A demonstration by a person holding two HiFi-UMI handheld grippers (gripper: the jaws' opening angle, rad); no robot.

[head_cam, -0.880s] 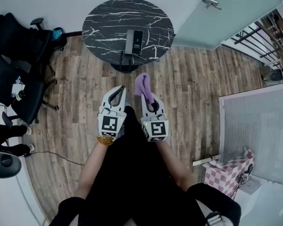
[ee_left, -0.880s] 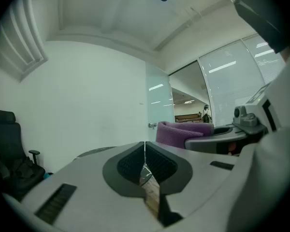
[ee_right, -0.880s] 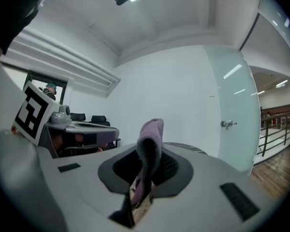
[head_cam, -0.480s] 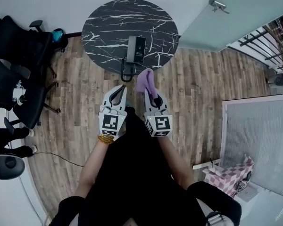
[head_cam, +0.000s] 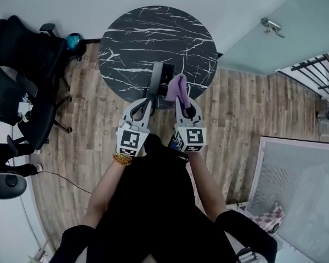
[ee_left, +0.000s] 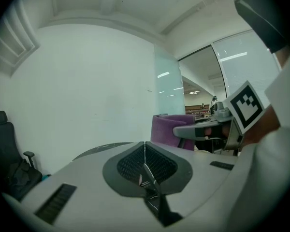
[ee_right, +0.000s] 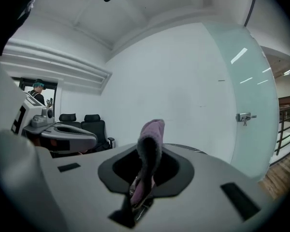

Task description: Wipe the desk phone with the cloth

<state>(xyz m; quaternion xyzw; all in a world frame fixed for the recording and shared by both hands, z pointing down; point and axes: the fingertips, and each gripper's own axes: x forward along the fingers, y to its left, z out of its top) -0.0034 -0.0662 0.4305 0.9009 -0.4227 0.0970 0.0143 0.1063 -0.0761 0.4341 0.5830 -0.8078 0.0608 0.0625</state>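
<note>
- Cloth, purple and folded, sits pinched in the right gripper, with most of it standing up past the jaws
- Left gripper has its jaws pressed together with nothing between them, and is held just beside the right one
- Desk phone lies on the round marble table, close to the edge nearest the person; it is just beyond both grippers and partly hidden behind the cloth in the head view
- Wiping looks not yet begun; whether cloth and phone touch cannot be told
- First risk: the pinch takes only the cloth's lower part, so a firm drag across the phone could pull the cloth out or fold its free part over, leaving bare jaw tips to scrape the casing
- Second risk: the phone sits near the rim with nothing steadying it, so a sideways stroke could slide it towards the edge or knock the handset off its cradle
- Bracing the phone with the closed left gripper would likely cut that second risk
</note>
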